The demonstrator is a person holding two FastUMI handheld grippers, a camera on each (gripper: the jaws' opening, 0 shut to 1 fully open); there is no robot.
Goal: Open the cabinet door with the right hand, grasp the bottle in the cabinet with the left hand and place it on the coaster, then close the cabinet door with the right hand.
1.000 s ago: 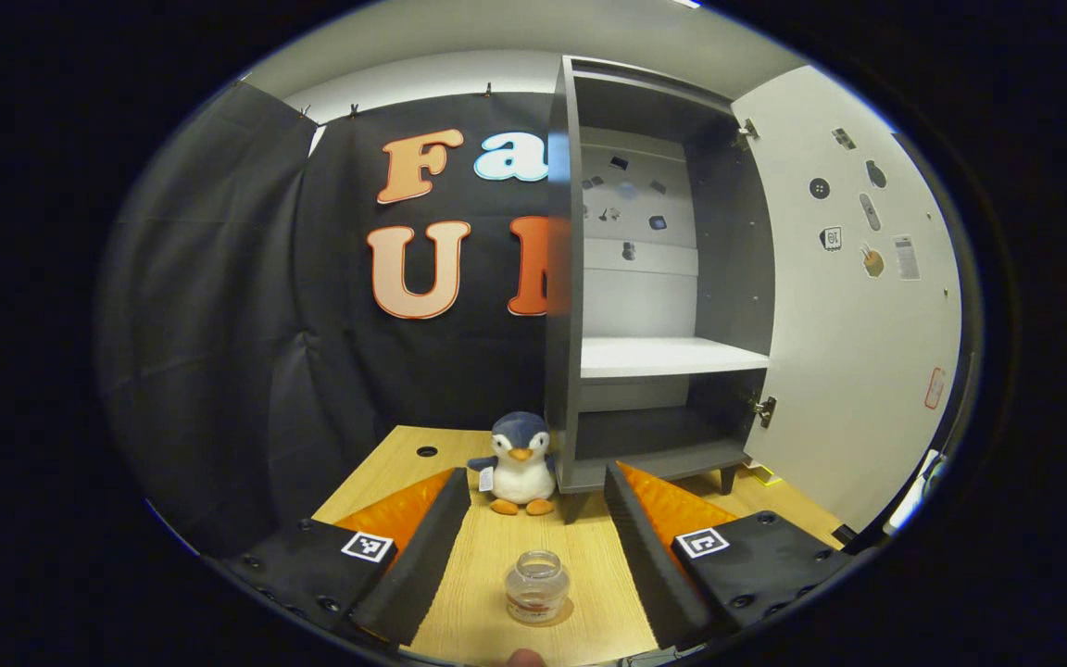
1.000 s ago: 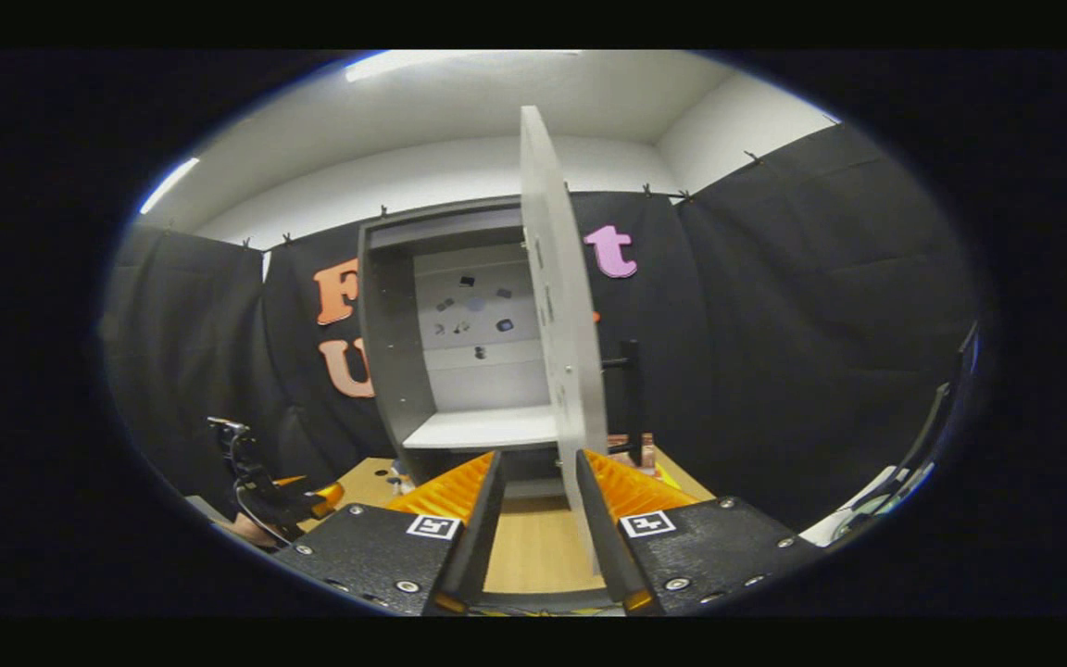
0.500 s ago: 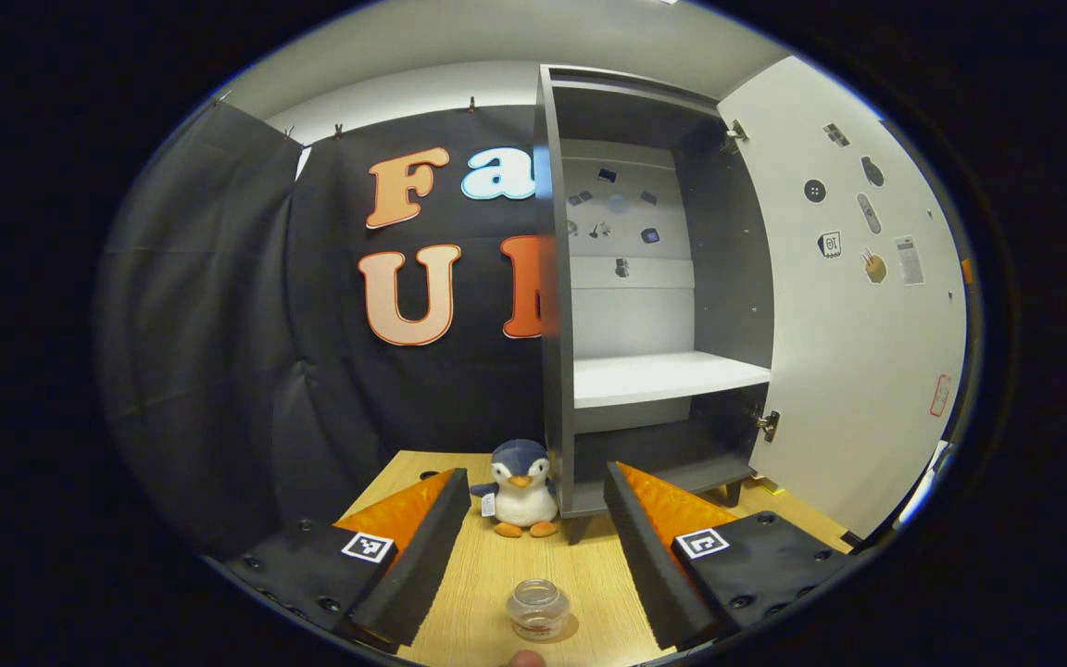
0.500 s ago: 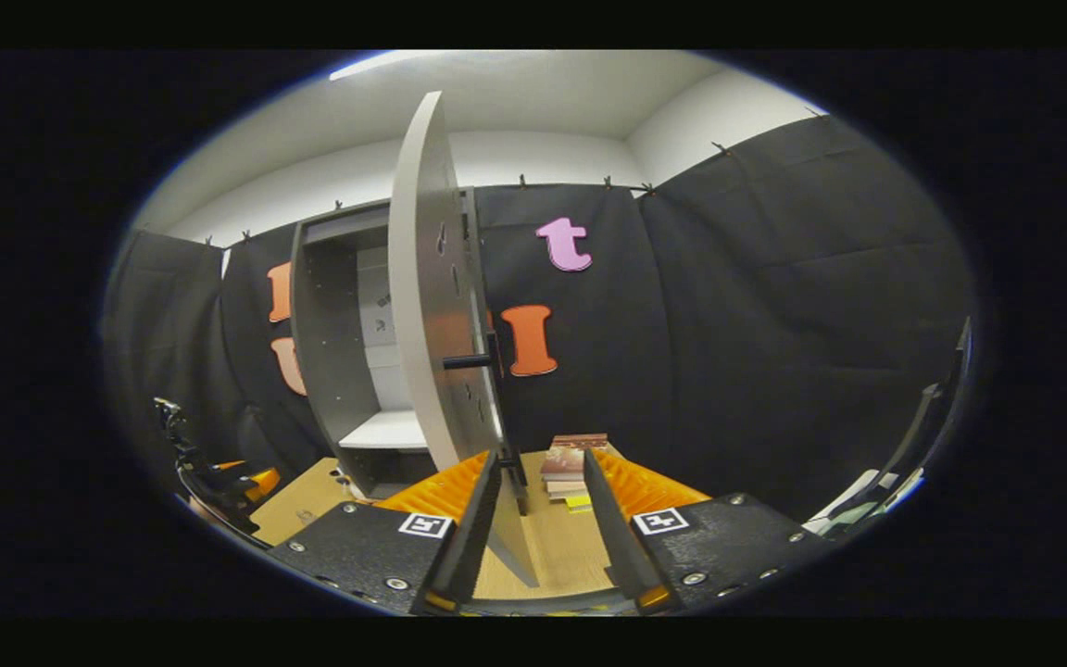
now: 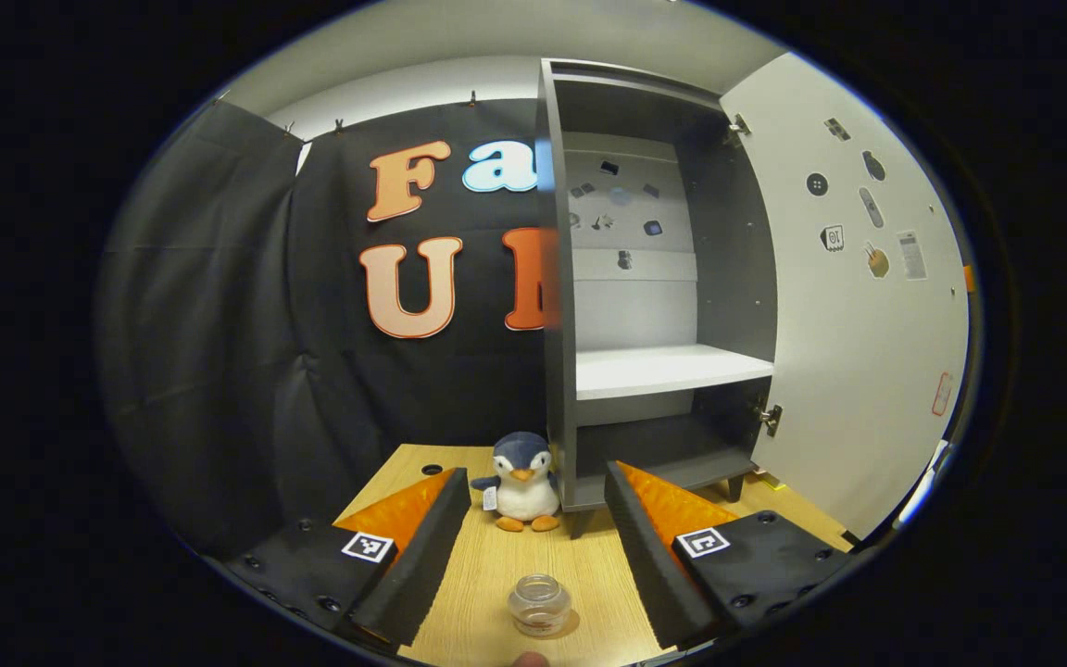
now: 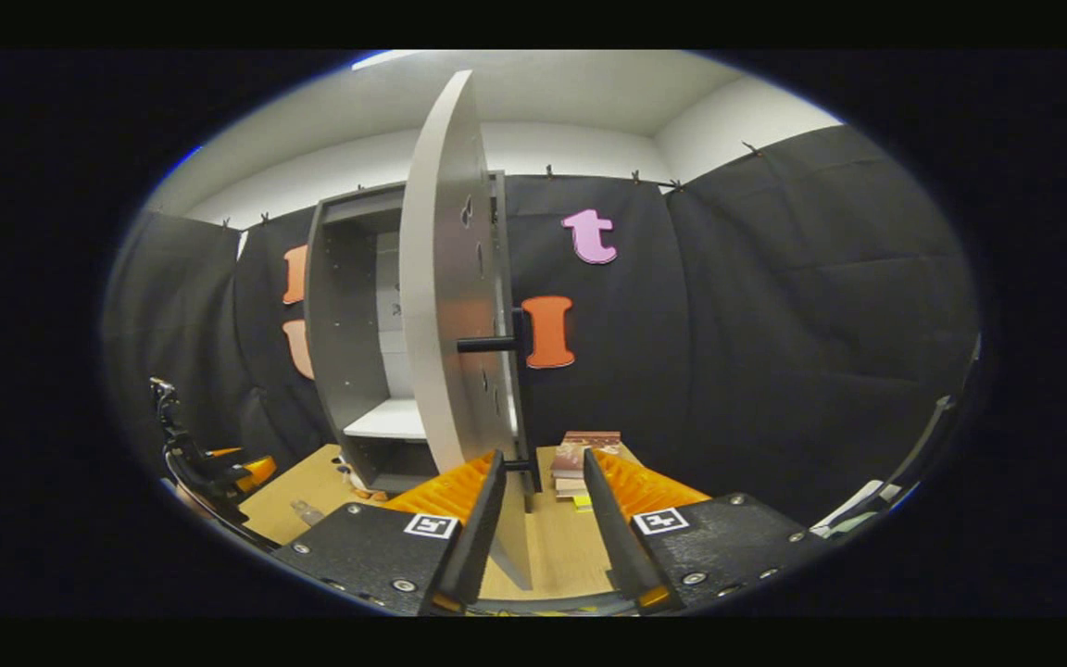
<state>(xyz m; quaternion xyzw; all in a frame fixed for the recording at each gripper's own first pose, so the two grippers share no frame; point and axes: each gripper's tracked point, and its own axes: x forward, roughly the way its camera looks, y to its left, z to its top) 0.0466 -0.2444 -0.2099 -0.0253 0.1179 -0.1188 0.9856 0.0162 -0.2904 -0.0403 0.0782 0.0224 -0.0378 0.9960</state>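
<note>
Small clear glass bottle [image 5: 539, 604] sits on the wooden table in front of the grey cabinet [image 5: 645, 278], so my left gripper [image 5: 533, 547] hangs spread. Right gripper [image 6: 538, 519], fingers apart, straddles the white door's [image 6: 445, 306] edge to swing it.

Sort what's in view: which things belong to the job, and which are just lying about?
Job:
bottle, on the table between the open left gripper's fingers
cabinet
door, open
right gripper, open at the door's edge

Lying about:
toy penguin
stacked books
</note>
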